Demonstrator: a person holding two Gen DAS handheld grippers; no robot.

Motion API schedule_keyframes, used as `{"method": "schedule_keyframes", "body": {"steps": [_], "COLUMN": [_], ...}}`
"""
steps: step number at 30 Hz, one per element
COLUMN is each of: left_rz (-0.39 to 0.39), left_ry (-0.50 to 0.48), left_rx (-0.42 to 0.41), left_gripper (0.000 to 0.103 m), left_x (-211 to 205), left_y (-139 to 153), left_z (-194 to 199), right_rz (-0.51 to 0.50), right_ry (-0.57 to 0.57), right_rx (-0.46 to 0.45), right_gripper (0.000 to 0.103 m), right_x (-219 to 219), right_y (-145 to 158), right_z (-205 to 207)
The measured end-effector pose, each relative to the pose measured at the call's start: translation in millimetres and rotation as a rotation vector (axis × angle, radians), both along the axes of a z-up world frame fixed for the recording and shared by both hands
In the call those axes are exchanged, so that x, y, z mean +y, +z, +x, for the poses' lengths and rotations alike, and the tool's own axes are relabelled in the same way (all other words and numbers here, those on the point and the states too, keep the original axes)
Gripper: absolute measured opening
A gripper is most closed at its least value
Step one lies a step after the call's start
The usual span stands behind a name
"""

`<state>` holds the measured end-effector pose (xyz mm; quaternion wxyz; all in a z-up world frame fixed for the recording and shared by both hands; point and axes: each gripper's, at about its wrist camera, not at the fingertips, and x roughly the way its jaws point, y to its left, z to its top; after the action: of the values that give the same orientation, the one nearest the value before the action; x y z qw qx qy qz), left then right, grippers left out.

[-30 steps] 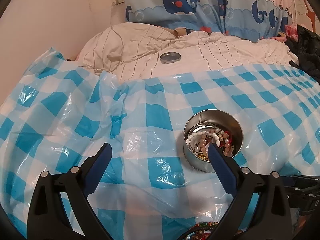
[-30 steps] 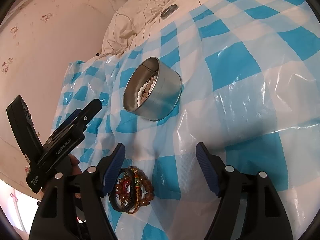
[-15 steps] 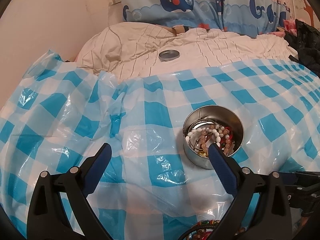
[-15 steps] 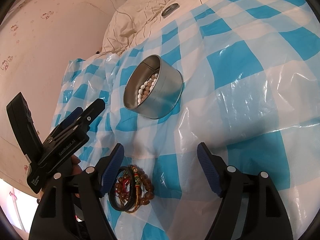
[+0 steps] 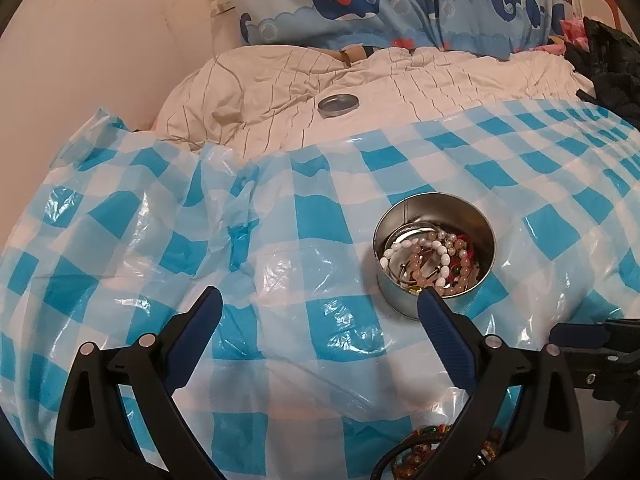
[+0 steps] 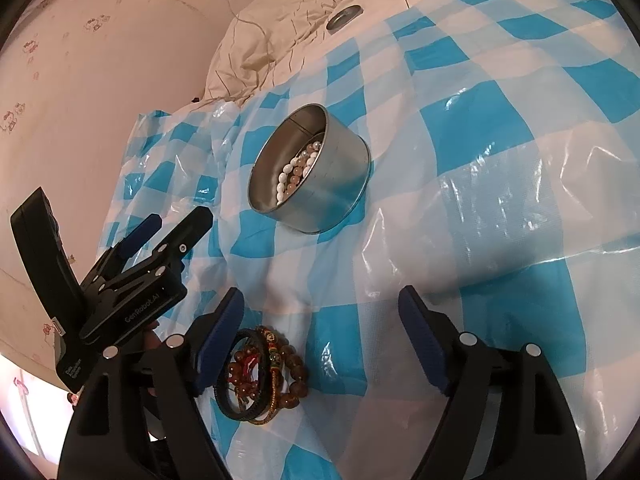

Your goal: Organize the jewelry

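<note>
A round silver tin (image 5: pixel 434 254) (image 6: pixel 316 176) stands on the blue-and-white checked plastic sheet (image 5: pixel 320 216) and holds several bead bracelets, white, pink and red. A pile of brown bead and black cord bracelets (image 6: pixel 260 372) lies on the sheet by my right gripper's left finger; it shows partly at the bottom of the left wrist view (image 5: pixel 424 452). My left gripper (image 5: pixel 318 300) is open and empty, its right fingertip in front of the tin's near edge. My right gripper (image 6: pixel 322 300) is open and empty above the sheet. The left gripper also shows in the right wrist view (image 6: pixel 176 224).
The tin's lid (image 5: pixel 338 104) (image 6: pixel 344 16) lies on the cream striped quilt (image 5: pixel 280 92) behind the sheet. A whale-print pillow (image 5: pixel 400 4) and a pink wall (image 5: pixel 100 40) lie beyond. Dark clothing (image 5: pixel 608 64) sits at far right.
Both grippers have drifted slightly; the tin sits a little lower and nearer in the right wrist view. Both stay open and empty.
</note>
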<state>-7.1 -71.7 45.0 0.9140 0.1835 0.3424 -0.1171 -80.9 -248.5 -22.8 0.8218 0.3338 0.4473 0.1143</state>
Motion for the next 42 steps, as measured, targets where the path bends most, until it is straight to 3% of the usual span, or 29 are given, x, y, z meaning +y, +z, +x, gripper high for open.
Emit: {"method": "schedule_keyframes", "body": {"steps": [22, 28, 35, 42], "left_rz": [0.047, 0.035, -0.063, -0.106], "left_ry": [-0.040, -0.053, -0.016, 0.002], "left_rx": [0.012, 0.055, 0.118, 0.163], "left_gripper": [0.095, 0.095, 0.095, 0.095], "left_x": [-6.3, 2.2, 18.7, 18.8], "left_y": [-5.7, -11.3, -11.5, -18.4], "left_z": [-14.0, -21.0, -12.8, -3.8], "right_rz": [-0.034, -0.159, -0.352, -0.461], "right_ry": [0.030, 0.021, -0.006, -0.005], "right_rx": [-0.010, -0.036, -0.074, -0.108], "right_gripper": [0.080, 0.083, 0.085, 0.088], "right_x": [11.8, 22.3, 28.9, 32.5], "right_y": [10.1, 20.3, 29.2, 35.2], "right_z": [-4.2, -8.6, -11.5, -13.4]}}
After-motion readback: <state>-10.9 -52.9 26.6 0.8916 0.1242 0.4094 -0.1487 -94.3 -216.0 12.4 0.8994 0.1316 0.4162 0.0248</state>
